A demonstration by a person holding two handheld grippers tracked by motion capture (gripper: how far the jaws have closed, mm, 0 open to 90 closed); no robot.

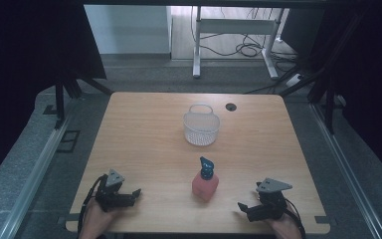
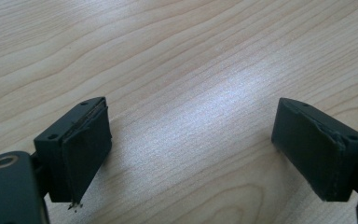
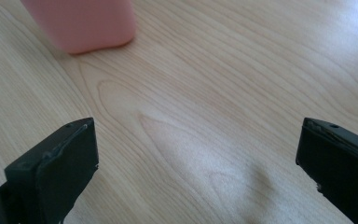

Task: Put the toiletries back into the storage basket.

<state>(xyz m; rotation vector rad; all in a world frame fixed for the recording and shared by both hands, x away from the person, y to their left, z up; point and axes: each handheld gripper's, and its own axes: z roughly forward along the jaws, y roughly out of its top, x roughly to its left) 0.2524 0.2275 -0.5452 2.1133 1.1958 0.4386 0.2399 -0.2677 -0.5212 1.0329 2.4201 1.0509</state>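
Left gripper (image 1: 136,192) and right gripper (image 1: 242,206) low at near edge of surface (image 1: 144,134), jaws wide apart, empty. Pink bottle (image 1: 205,183) upright between them; white basket (image 1: 201,126) farther back, centre.

Pink pump bottle (image 1: 205,185): blue dispenser head, upright, near front edge of wooden surface (image 1: 144,134), centre. White mesh basket (image 1: 201,127): handle raised, upright, empty, behind bottle, well apart, towards far edge.
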